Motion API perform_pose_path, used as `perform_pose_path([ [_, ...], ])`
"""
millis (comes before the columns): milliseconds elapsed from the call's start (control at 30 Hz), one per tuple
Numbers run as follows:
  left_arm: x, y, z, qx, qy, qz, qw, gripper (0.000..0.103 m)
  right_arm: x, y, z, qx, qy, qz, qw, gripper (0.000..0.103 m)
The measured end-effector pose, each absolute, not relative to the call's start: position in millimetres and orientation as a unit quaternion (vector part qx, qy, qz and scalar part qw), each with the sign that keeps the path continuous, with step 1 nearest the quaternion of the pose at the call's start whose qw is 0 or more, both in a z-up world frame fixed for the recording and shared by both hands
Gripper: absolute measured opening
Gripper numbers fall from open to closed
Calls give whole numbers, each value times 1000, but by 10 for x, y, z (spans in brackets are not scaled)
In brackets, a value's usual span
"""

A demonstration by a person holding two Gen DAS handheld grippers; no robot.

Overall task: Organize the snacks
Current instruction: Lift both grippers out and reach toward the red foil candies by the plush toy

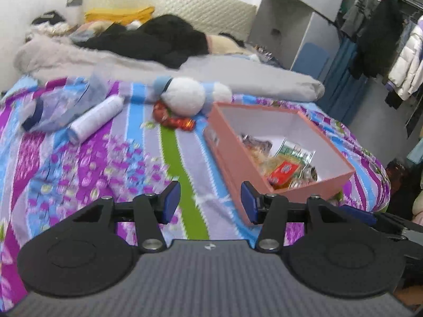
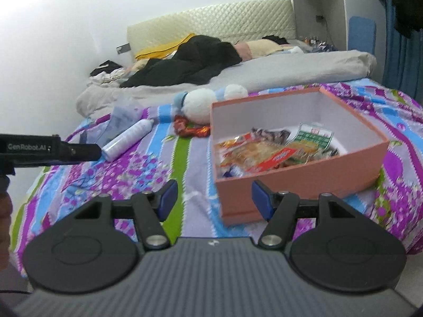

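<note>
Snack packets [image 2: 267,150] inside open pink box [image 2: 304,177]

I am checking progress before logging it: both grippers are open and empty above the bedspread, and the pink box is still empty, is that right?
Not quite: the pink box is not empty. The right wrist view shows several snack packets lying inside it. The rest holds: the left gripper and right gripper are both open and empty above the bedspread.

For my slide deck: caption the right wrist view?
Open right gripper hovers before a pink box of snacks on a bed.

Open, empty left gripper [image 1: 210,201] above striped bedspread [image 1: 111,163], pink box [image 1: 239,158] of snacks [image 1: 283,162] just beyond.
</note>
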State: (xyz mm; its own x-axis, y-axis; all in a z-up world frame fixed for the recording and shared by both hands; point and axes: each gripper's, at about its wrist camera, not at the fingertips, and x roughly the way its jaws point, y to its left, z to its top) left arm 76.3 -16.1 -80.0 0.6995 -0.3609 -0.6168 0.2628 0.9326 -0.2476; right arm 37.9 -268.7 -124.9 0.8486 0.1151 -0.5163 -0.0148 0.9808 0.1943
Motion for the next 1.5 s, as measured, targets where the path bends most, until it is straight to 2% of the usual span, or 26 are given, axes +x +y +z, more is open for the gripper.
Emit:
perform_pose_path([
  [333,713,92,-1000,-81,365,-141,917,56,316,-2400,-1361,75,280,59,955,64],
  [467,826,132,-1014,-77,364,-136,918,62,378,-2342,-1374,60,276,56,958,64],
  [867,1418,295,-1259,-84,366,-111,920,67,767,-1968,-1498,16,265,85,960,63],
  [1133,2169,489,-1576,-123,368,-115,914,67,1345,-1710,-1736,-11,264,95,960,60],
  [1267,2704,537,-1788,-138,373,-117,910,67,1736,-1587,-1930,-38,265,84,960,57],
  [1500,3734,524,-2096,-165,386,-140,897,67,2570,-1408,-2298,-89,268,43,958,56],
])
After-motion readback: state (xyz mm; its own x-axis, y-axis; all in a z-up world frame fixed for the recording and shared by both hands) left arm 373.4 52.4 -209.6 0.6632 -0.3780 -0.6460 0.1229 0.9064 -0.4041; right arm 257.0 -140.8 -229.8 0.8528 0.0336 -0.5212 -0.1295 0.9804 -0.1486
